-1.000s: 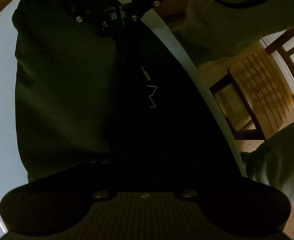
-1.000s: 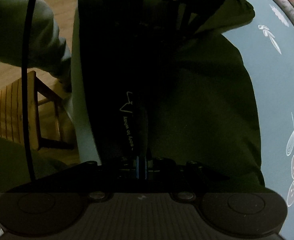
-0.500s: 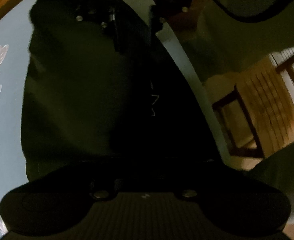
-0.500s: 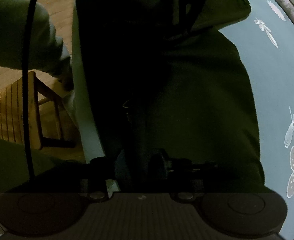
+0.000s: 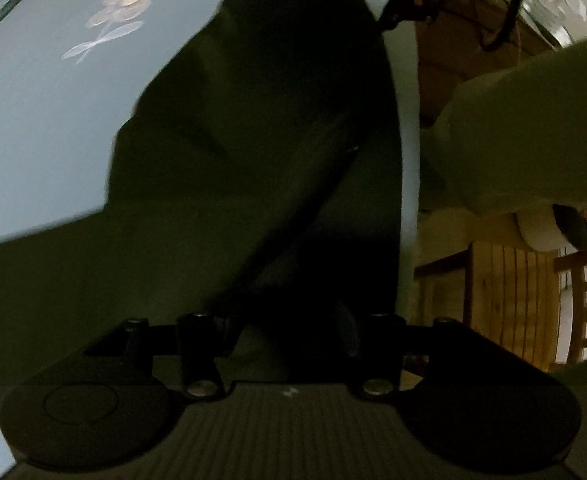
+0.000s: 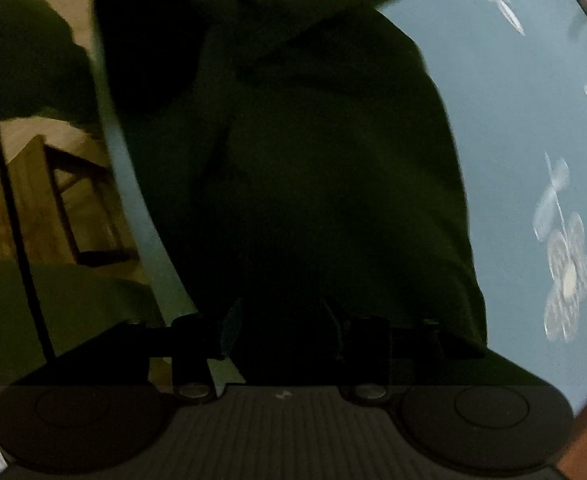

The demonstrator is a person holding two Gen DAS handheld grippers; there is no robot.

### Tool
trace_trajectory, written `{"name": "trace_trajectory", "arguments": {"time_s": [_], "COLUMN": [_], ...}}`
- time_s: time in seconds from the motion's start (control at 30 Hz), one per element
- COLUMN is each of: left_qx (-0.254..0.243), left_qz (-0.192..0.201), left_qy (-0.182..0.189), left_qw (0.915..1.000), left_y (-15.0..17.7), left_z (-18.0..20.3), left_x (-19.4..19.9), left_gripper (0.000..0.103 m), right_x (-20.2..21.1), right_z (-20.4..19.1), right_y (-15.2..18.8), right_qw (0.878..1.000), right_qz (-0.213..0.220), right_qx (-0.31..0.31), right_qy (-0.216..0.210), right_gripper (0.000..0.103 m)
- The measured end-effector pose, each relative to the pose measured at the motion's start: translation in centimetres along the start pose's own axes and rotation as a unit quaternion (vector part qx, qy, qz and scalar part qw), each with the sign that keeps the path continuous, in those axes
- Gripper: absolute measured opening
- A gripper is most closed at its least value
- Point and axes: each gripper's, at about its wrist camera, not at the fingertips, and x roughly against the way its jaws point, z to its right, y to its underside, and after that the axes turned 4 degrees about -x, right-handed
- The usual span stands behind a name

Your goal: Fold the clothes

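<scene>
Dark green garment (image 5: 253, 168) lies on my blue tabletop (image 5: 53, 120); both my left hand-held gripper (image 5: 289, 332) and right hand-held gripper (image 6: 281, 328) stand spread wide over it.

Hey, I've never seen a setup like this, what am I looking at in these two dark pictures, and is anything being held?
No robot here: a person carries a two-finger gripper in each hand, and each has a fisheye camera looking along its fingers. One picture comes from the left gripper, the other from the right gripper; the black ribbed block at the bottom of each is the tool's own body. Both look down on a dark green garment lying on a blue tablecloth printed with white flowers. A pale sleeve of the person and a wooden chair show beside the table. The fingers appear spread, but it is too dark to tell whether they grip cloth.
</scene>
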Motion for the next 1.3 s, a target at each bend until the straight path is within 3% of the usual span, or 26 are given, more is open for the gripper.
{"name": "trace_trajectory", "arguments": {"time_s": [0.1,0.23,0.37,0.53,0.63,0.77,0.87,0.97,1.07,1.23,1.3], "left_qx": [0.025,0.075,0.128,0.18,0.223,0.27,0.278,0.259,0.238,0.139,0.07], "left_qz": [0.004,0.022,0.023,0.052,0.072,0.104,0.107,0.09,0.044,0.035,0.043], "left_qy": [-0.007,-0.016,-0.052,-0.098,-0.082,-0.028,0.02,0.051,0.058,0.076,0.077], "left_qw": [0.9997,0.9968,0.9902,0.9775,0.9686,0.9569,0.9545,0.9603,0.9686,0.9868,0.9937], "left_y": [1.8,2.4,1.3,-2.6,-4.7,-7.1,-8.0,-8.4,-8.3,-8.9,-9.5], "left_z": [-0.9,-2.6,-3.8,-5.4,-6.9,-6.6,-5.5,-4.1,-3.1,-1.2,0.1], "left_x": [1.0,1.9,1.5,1.0,-0.3,-2.8,-4.6,-6.9,-8.9,-7.8,-7.2], "left_gripper": [0.05,0.05,0.05,0.051,0.051,0.051,0.051,0.052,0.051,0.056,0.056], "right_x": [1.3,2.2,1.4,-1.0,-2.2,-4.5,-5.8,-5.0,-4.5,-3.7,-3.4], "right_z": [-0.1,0.7,2.0,1.3,-0.7,-2.2,-2.7,-2.9,-2.3,-1.3,-0.8], "right_y": [-0.2,-1.0,-2.1,-2.9,-2.4,-1.7,-1.1,0.4,2.8,6.9,8.5], "right_qw": [0.997,0.985,0.969,0.958,0.953,0.944,0.934,0.921,0.908,0.883,0.871], "right_qz": [-0.008,0.033,0.092,0.136,0.156,0.153,0.153,0.167,0.168,0.167,0.166], "right_qx": [-0.067,-0.167,-0.229,-0.235,-0.228,-0.25,-0.277,-0.307,-0.346,-0.409,-0.434], "right_qy": [0.03,0.028,-0.011,-0.089,-0.128,-0.154,-0.166,-0.17,-0.167,-0.16,-0.157], "right_gripper": [0.048,0.047,0.033,0.029,0.029,0.029,0.031,0.031,0.031,0.031,0.031]}}
